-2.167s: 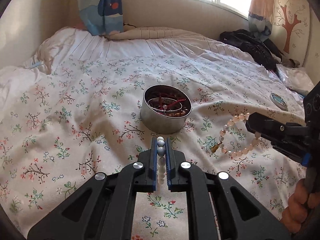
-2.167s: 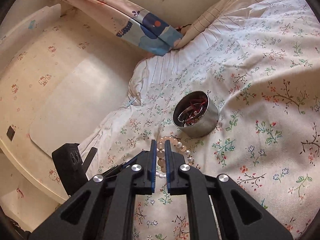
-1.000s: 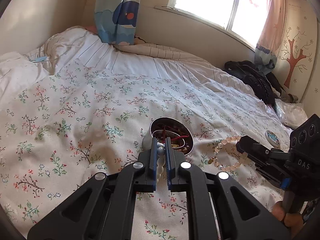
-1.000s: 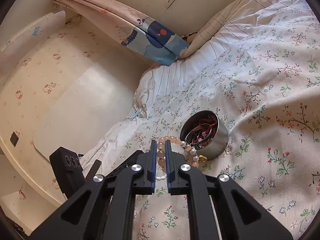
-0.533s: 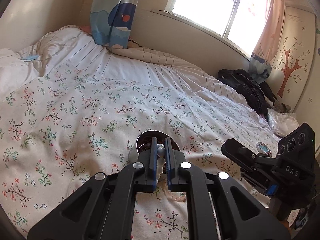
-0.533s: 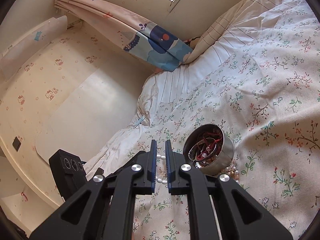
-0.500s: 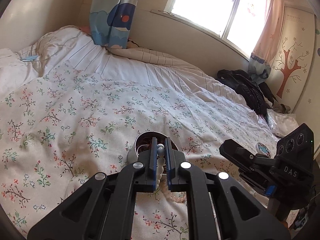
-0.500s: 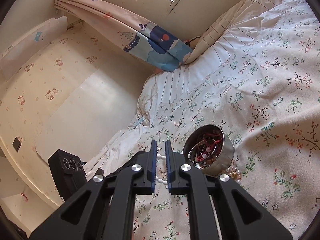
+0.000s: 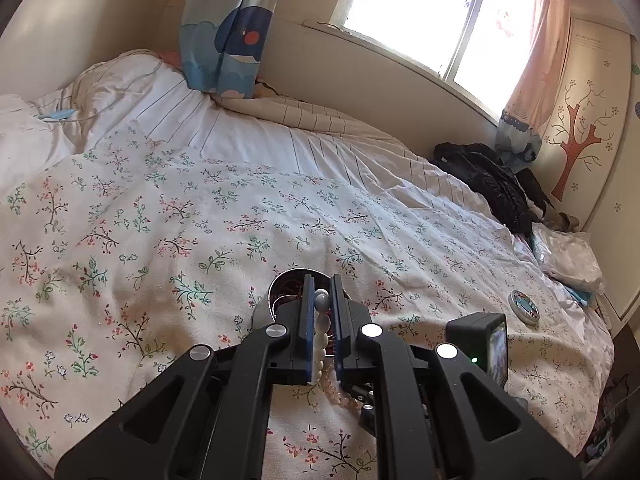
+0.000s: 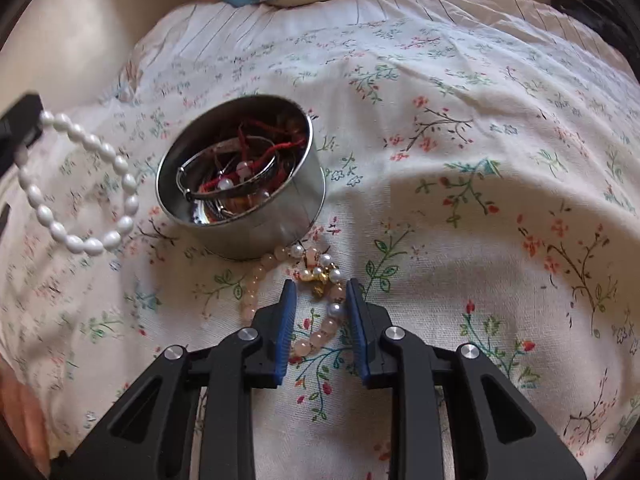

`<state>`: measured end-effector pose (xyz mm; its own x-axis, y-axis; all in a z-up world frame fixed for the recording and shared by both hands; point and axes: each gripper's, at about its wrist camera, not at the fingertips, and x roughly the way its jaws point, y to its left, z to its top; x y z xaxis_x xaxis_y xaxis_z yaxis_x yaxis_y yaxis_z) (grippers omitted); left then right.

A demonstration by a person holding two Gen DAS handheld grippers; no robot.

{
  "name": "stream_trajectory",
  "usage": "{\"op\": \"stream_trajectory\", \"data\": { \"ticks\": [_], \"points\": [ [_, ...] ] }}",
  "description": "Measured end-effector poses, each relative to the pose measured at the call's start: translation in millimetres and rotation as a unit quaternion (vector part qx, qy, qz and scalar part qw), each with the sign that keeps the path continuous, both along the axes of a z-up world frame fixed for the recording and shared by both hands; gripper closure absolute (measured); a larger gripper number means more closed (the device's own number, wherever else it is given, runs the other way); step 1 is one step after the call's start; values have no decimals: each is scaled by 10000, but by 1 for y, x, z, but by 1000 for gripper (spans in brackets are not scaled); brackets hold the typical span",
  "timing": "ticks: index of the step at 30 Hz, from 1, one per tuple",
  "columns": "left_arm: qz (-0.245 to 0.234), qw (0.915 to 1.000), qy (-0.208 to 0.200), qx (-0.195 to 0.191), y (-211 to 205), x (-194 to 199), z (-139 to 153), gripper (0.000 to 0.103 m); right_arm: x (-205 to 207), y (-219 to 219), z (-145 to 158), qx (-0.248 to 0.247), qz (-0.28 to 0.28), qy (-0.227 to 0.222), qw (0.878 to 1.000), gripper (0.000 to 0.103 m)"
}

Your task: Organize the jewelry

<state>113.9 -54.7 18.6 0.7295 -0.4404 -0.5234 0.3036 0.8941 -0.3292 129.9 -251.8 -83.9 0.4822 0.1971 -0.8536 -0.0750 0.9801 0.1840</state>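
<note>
We see a floral bedspread point(image 10: 480, 160) filling both views, with a round metal tin point(image 10: 248, 216) standing on it. The tin holds a tangle of red cord, silver bangles and a few beads. A dark garment point(image 9: 492, 184) lies heaped at the far edge of the bed, and a small round badge point(image 9: 523, 307) sits on the cover, well apart from the tin. Our right gripper point(image 10: 322, 292) has its fingers spread wide, straddling a pink bead bracelet point(image 10: 316, 320) that lies on the cloth, touching the tin's base. Our left gripper point(image 9: 321, 300) is clamped on a white bead bracelet point(image 10: 80, 184), whose loop hangs beside the tin, probably clear of the cloth, though blur makes that hard to confirm.
</note>
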Motion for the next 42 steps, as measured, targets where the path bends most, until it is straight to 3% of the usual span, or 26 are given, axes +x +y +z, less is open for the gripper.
{"op": "stream_trajectory", "data": {
  "ticks": [1, 4, 7, 11, 14, 20, 30, 35, 39, 41, 42],
  "points": [
    [1, 10000, 6, -5, 0, 0, 0, 96, -1, -1, 0, 108, -4, 39, 9999, 92],
    [-8, 10000, 18, -62, 2, 1, 0, 96, -7, -32, 6, 1305, -288, 36, 9910, 95],
    [-28, 9999, -10, -99, 2, 1, 1, 96, -19, -64, 18, 2585, -547, -313, 9640, 95],
    [-60, 9999, 21, -152, -1, 5, 0, 96, -30, -83, 40, 3425, -575, -1014, 9323, 94],
    [-92, 9999, 22, -125, -6, 8, 0, 96, -35, -85, 55, 3562, -506, -1402, 9225, 94],
    [-167, 9998, 14, -73, -17, 13, -2, 96, -28, -83, 69, 3690, -422, -1693, 9129, 94],
    [-262, 9994, 172, -170, -31, 33, -12, 96, -14, -81, 70, 3771, -380, -1731, 9091, 94],
    [-200, 9985, 509, -97, -36, 55, -28, 95, -1, -76, 65, 3737, -309, -1640, 9124, 94],
    [444, 9963, 661, 319, -26, 64, -39, 85, 18, -60, 56, 3565, -186, -1429, 9231, 94],
    [768, 9947, 545, 417, -17, 63, -35, 71, 29, -50, 50, 3461, -99, -1250, 9298, 94],
    [881, 9941, 479, 404, -12, 63, -33, 58, 34, -43, 45, 3397, -52, -1132, 9337, 94]
  ]
}}
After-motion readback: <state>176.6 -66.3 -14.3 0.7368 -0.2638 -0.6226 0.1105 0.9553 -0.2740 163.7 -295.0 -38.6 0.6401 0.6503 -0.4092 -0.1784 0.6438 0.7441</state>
